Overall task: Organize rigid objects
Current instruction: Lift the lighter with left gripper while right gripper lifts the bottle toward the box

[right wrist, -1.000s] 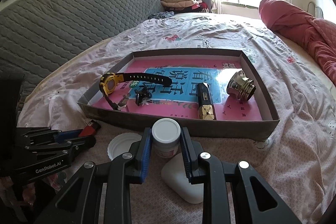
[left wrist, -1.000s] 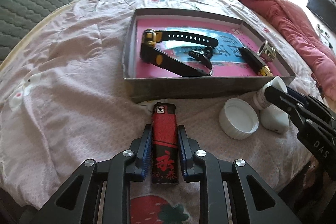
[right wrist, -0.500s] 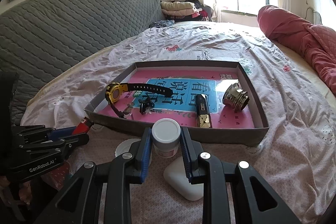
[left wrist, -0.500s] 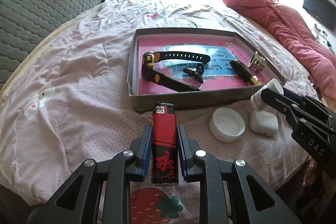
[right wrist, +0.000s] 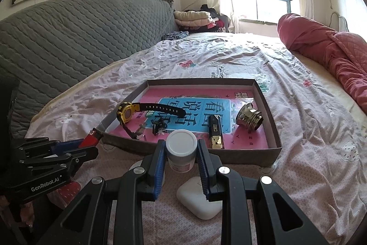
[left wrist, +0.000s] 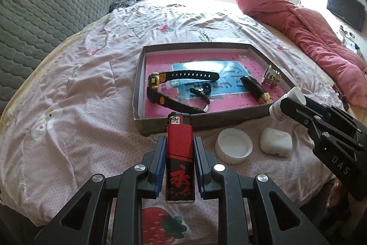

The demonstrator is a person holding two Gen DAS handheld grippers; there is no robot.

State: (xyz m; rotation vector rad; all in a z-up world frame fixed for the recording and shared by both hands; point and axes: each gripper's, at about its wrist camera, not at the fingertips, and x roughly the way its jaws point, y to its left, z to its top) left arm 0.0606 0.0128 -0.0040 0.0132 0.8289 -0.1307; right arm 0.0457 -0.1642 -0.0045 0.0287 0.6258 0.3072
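Both grippers have risen above the bed [left wrist: 91, 88]: left gripper [left wrist: 179, 154] fingers clamp the lighter [left wrist: 180, 153]; right gripper [right wrist: 181, 154] fingers clamp the bottle [right wrist: 181, 150].

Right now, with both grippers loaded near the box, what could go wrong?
The lighter sticks out well past the left gripper, so it may catch the box front wall. The right gripper holds the white bottle only by its sides; it could slip. The two grippers are close and might collide.
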